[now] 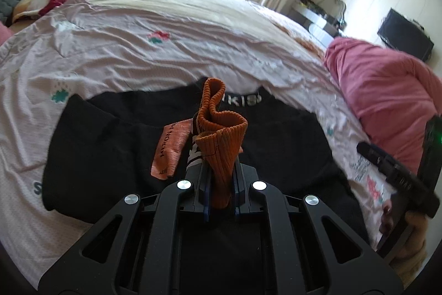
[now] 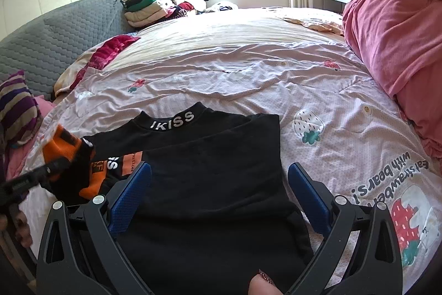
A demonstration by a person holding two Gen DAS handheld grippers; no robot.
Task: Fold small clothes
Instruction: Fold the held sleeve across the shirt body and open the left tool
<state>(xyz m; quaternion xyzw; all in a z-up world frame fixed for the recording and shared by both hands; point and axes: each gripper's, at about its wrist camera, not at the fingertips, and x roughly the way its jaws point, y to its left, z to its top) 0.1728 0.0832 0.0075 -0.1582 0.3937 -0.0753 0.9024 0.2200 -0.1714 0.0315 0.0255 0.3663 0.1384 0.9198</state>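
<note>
Clamped in the left tongs (image 1: 219, 179), an orange sock (image 1: 221, 145) is held over the black top (image 2: 210, 184), while the right tongs (image 2: 219, 190), at 3 o'clock, are spread apart.

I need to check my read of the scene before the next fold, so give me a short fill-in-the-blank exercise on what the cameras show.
1. The left hand-held gripper is shut on an ____ sock.
2. The right hand-held gripper hovers with its jaws ____ over the black top.
3. The white letters on the top's collar read ____.
4. The black top lies on a ____.

Missing words: orange; open; IKISS; bed
</note>
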